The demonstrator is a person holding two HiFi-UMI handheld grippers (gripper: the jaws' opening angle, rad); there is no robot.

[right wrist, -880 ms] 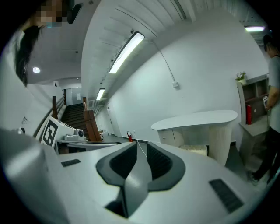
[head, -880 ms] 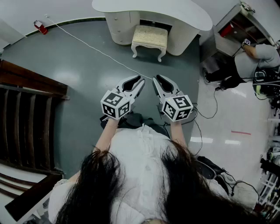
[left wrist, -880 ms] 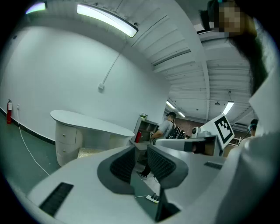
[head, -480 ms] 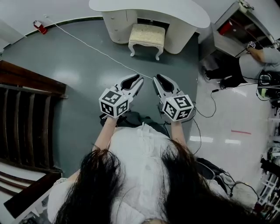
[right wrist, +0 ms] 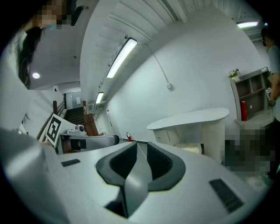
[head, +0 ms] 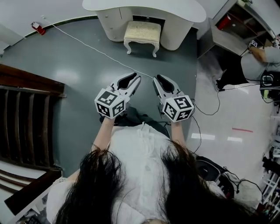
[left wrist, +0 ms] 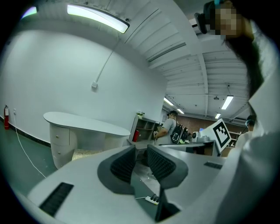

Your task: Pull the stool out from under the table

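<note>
Standing well back, the person holds the left gripper (head: 136, 78) and right gripper (head: 156, 80) closed and empty. The stool (head: 142, 34) sits half under the table (head: 144, 6), far ahead. Risk: a cable (head: 87, 43) crosses the floor between; feet or stool legs may snag it.

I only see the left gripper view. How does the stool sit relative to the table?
Observer: In the head view, the stool is partly under the table, with its front legs sticking out.
Operator: What's on my left?
Observer: A dark wooden railing.
Operator: And the other gripper?
Observer: The right gripper is shut and empty, level beside the left gripper, well short of the stool.
</note>
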